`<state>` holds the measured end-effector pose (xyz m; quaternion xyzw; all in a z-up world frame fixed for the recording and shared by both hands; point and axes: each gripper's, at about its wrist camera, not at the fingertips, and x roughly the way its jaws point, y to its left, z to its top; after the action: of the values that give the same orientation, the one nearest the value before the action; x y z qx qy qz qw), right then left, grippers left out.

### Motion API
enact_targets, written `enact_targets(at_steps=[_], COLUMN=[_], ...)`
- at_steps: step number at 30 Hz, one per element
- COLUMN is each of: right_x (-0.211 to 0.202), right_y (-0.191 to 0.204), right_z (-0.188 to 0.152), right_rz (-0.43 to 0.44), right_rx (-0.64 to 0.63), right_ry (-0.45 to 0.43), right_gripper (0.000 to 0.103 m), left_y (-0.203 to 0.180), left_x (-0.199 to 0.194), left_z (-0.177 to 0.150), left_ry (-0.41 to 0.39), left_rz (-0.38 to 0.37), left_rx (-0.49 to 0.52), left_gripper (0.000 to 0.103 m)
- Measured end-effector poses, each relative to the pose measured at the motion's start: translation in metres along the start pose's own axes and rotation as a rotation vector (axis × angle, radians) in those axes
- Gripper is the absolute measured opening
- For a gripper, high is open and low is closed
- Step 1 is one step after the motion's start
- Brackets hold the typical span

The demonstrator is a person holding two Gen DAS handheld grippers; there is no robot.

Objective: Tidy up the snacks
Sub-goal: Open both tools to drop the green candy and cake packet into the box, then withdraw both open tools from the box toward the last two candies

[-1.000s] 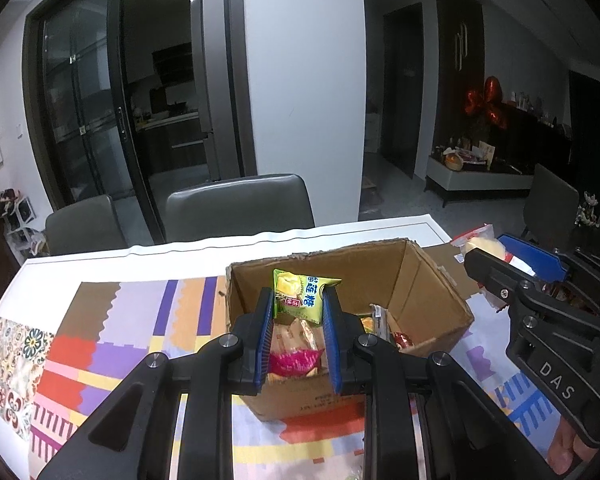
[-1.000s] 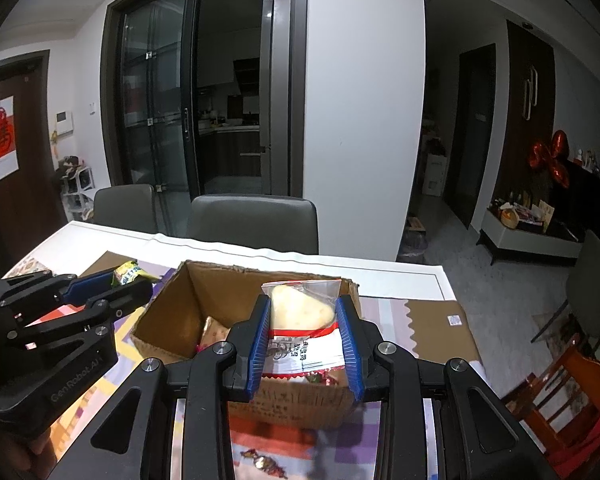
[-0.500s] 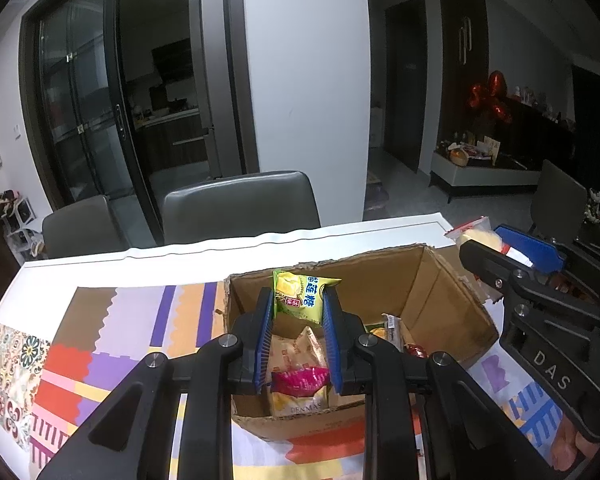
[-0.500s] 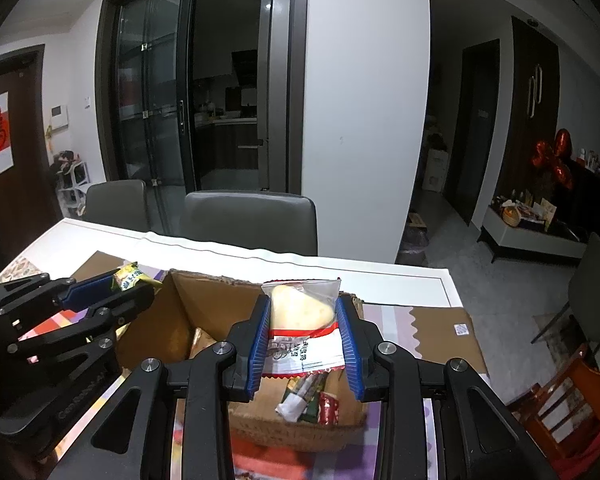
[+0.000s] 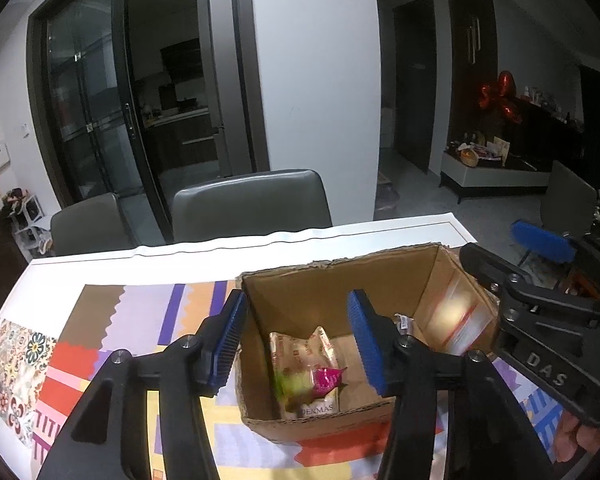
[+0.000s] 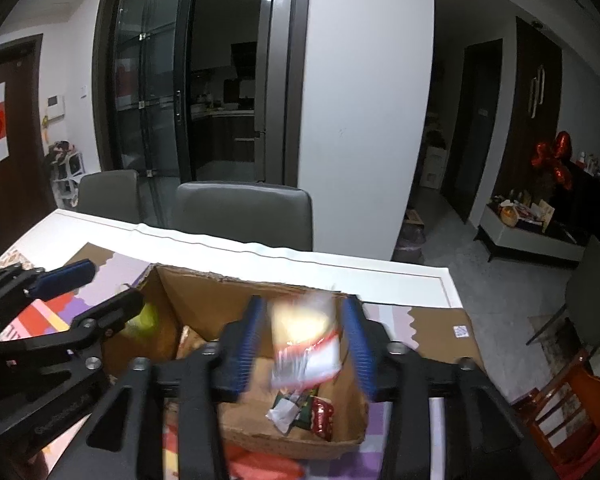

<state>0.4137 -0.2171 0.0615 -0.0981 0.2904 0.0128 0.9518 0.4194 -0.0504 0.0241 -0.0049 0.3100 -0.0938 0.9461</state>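
While the right gripper (image 6: 306, 344) is standing with its jaws wide apart over the box (image 6: 204, 292), the clear bun packet (image 6: 306, 340) between them is blurring, touching neither pad as far as I can tell, so it is probably dropping free toward the wrappers (image 6: 304, 410) at the box's near right corner. The left gripper (image 5: 298, 344) is likewise gaping, gripping nothing, with one pad hanging outside the left wall and the other over the inside, above the green packet (image 5: 290, 384) and pink wrapper (image 5: 328, 378) lying on the floor of the box. The main risk is the bun packet catching the right wall or the far rim and tipping out onto the mat (image 5: 140, 316). Either gripper, moving off low, is also risking snagging a cardboard wall and dragging the light box along the table (image 5: 228, 252).
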Motion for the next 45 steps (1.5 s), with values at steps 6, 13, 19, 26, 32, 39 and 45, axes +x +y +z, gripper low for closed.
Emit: enact_targets(at_steps=[6,13,19,26,32,39,45], right_x=[-0.006,-0.010,-0.016,-0.028,-0.038,-0.048,-0.052], right_y=[-0.007,-0.007,-0.007,-0.010,-0.013,-0.015,-0.018], right_z=[0.000,-0.001,-0.008,-0.019,-0.028,-0.034,-0.037], right_rz=[-0.021,-0.018,-0.019,-0.026,-0.032,-0.044,-0.043], right_rx=[0.021,0.019,0.026,0.047,0.049,0.031,0.028], right_ry=[-0.029,-0.036,-0.036,-0.036,-0.033,-0.038,-0.038], right_gripper=[0.076,0.076,0.076,0.084,0.084,0.084,0.084], left_y=[0.003,0.007,0.013,0.013,0.010,0.008,0.006], left_x=[-0.004,-0.010,-0.016,-0.028,-0.035,-0.037,-0.044], left_z=[-0.003,-0.008,-0.013,-0.020,-0.031,-0.042,-0.048], left_ry=[-0.011,-0.011,-0.004,-0.012,-0.008,0.010,0.011], left_rz=[0.032,0.055,0.068,0.087,0.104,0.103,0.110], left_rx=[-0.010,-0.027,-0.050,-0.068,-0.089,-0.112,-0.127], left_gripper=[0.069,0.081,0.081,0.087,0.092,0.092,0.092])
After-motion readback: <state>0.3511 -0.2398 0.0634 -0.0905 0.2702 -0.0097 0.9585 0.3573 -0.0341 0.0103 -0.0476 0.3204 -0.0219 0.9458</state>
